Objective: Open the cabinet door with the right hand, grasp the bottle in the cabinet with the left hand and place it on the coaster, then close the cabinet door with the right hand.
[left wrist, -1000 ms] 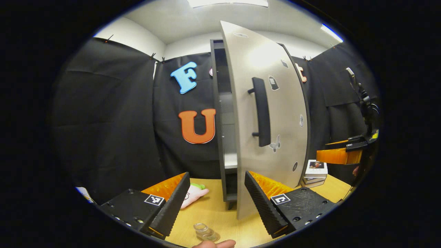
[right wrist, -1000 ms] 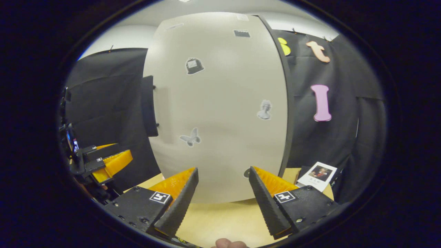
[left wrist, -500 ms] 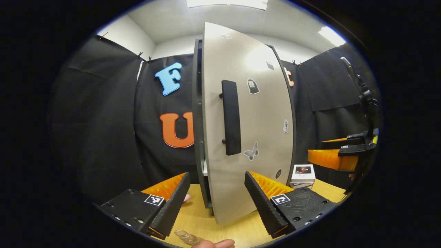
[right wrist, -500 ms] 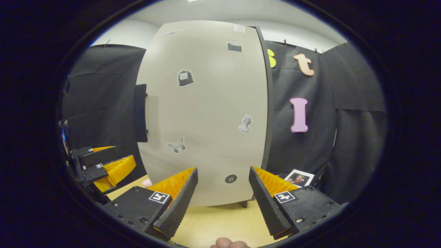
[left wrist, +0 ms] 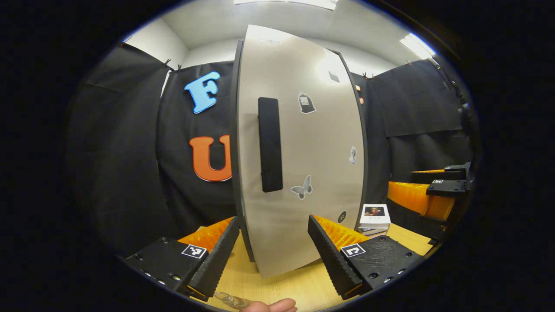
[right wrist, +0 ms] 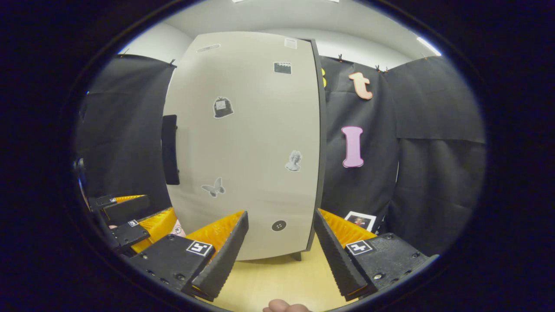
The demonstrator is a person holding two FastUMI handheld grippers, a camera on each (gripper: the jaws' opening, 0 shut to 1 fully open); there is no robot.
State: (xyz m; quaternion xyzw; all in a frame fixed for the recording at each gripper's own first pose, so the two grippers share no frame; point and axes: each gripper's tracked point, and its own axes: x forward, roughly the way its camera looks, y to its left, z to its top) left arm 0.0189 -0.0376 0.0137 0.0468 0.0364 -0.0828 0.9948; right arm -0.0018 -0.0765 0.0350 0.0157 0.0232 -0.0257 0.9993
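1. Centrally, in the left gripper view, the tall pale cabinet door (left wrist: 299, 151) is seen flush or nearly flush with its dark frame, so the door is judged to be at or near closed; a last sliver of gap cannot be ruled out.
2. A dark vertical handle (left wrist: 269, 144) is mounted left of centre on the door, placed where a gripper can hook it.
3. At the bottom of that view, the left gripper (left wrist: 273, 247) is held with fingers spread wide and nothing between them, set back from the door.
4. At the bottom edge, a clear glassy object (left wrist: 229, 298) is partly seen on the wooden table (left wrist: 282, 284); whether it is the bottle or the coaster cannot be told.
5. At the lower centre of the right gripper view, the right gripper (right wrist: 279, 247) is also held wide and empty, pointing at the door's lower part without touching it.
6. At the lower right of the left gripper view, a small stack of boxes (left wrist: 375, 215) is seen beside the cabinet, clear of the door's swing.
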